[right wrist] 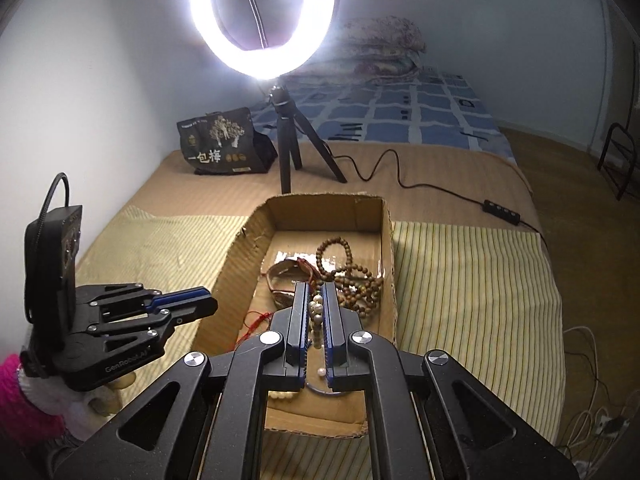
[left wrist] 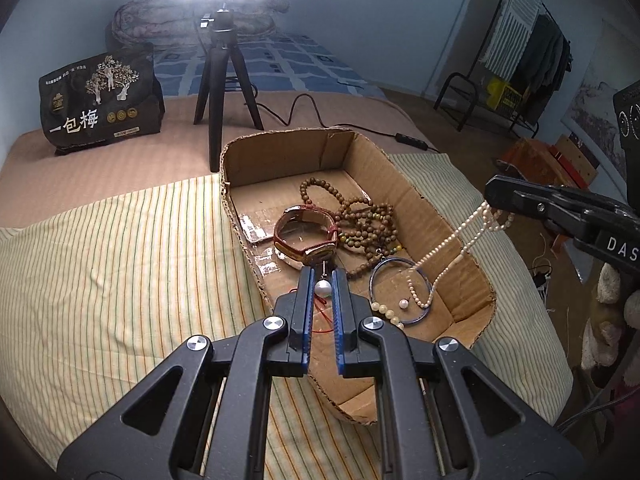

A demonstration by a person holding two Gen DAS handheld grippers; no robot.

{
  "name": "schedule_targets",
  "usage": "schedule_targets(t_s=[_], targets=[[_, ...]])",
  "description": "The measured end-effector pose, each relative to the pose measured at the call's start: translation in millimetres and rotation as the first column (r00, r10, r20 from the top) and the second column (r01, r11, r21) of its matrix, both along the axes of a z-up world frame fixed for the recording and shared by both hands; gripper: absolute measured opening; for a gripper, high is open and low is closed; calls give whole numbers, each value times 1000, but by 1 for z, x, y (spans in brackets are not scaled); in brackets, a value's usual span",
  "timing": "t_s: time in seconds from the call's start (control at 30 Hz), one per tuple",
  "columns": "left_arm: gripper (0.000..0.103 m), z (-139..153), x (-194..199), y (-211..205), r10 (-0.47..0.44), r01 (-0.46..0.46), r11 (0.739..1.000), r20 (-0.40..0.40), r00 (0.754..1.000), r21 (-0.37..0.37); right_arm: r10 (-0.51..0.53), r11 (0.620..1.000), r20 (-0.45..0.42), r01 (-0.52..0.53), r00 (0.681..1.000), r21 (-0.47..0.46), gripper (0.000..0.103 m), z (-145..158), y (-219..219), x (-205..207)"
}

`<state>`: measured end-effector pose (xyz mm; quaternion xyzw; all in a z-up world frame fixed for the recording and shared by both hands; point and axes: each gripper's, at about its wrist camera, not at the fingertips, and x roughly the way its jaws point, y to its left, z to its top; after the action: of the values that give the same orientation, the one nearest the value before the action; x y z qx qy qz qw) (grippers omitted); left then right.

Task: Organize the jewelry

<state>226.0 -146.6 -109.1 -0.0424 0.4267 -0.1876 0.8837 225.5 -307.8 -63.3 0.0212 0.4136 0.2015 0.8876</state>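
Observation:
A shallow cardboard box [left wrist: 416,196] lies on the striped cloth and holds jewelry: brown wooden bead strands [left wrist: 360,220], a brown bangle [left wrist: 304,236], a blue-rimmed ring bracelet [left wrist: 400,292] and a loose pearl [left wrist: 403,303]. My left gripper [left wrist: 322,280] hovers over the box's near side, its jaws narrowly apart, with a pearl [left wrist: 322,288] on a red thread between the fingertips. My right gripper [right wrist: 316,296] is shut on a white pearl necklace [left wrist: 452,240], which hangs from it into the box; it also shows in the left wrist view [left wrist: 496,196].
A ring light on a black tripod [right wrist: 288,152] stands behind the box, its cable and switch [right wrist: 500,206] running right. A black snack bag [left wrist: 100,100] sits at the far left. A clothes rack [left wrist: 516,60] stands beyond the bed's right edge.

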Motion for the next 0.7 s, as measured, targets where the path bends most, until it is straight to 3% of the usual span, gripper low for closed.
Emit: schedule_targets(t_s=[0.57, 0.6, 0.63, 0.7], targets=[[10, 2, -3, -8, -6, 5, 999, 9, 1000, 34, -17, 1000, -48, 17, 999, 12, 8, -14, -2, 1], [22, 2, -4, -8, -5, 4, 999, 9, 1000, 37, -22, 1000, -49, 23, 999, 6, 17, -14, -2, 1], [28, 3, -5, -7, -2, 1, 999, 14, 1000, 34, -26, 1000, -50, 26, 998, 2, 32, -14, -1, 2], [32, 6, -7, -6, 0, -1, 1000, 22, 1000, 31, -34, 999, -38, 34, 999, 2, 48, -11, -2, -1]])
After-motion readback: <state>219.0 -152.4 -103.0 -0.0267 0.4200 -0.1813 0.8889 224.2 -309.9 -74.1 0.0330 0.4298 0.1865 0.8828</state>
